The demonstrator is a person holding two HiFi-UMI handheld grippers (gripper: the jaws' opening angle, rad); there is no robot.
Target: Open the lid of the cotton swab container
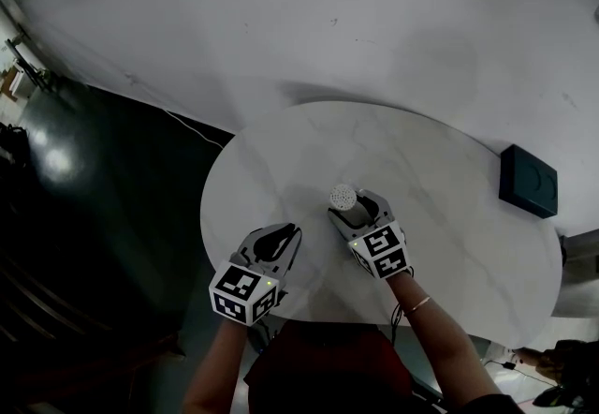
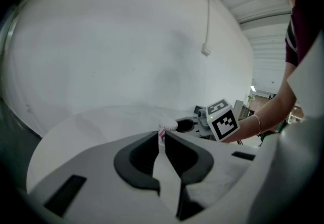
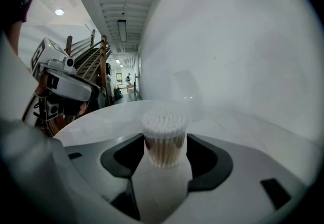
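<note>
Gripping upright cotton swab container (image 3: 163,139) between its jaws, right gripper (image 3: 163,156), left gripper (image 2: 161,136) shut nearby

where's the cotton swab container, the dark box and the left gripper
cotton swab container (image 3: 163,143): right gripper view, on its clear side wall.
dark box (image 1: 529,181): head view, on its top face.
left gripper (image 1: 294,232): head view, between its fingertips.

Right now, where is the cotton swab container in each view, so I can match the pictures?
Head view: the cotton swab container stands near the table's middle, between the right gripper's jaws.
Left gripper view: the container shows small, just past the left gripper's tips, slightly right of centre.
Right gripper view: the container is at centre, between the jaws, swab tips showing.
Shared landmark: the round white table, under it in all three views.
</note>
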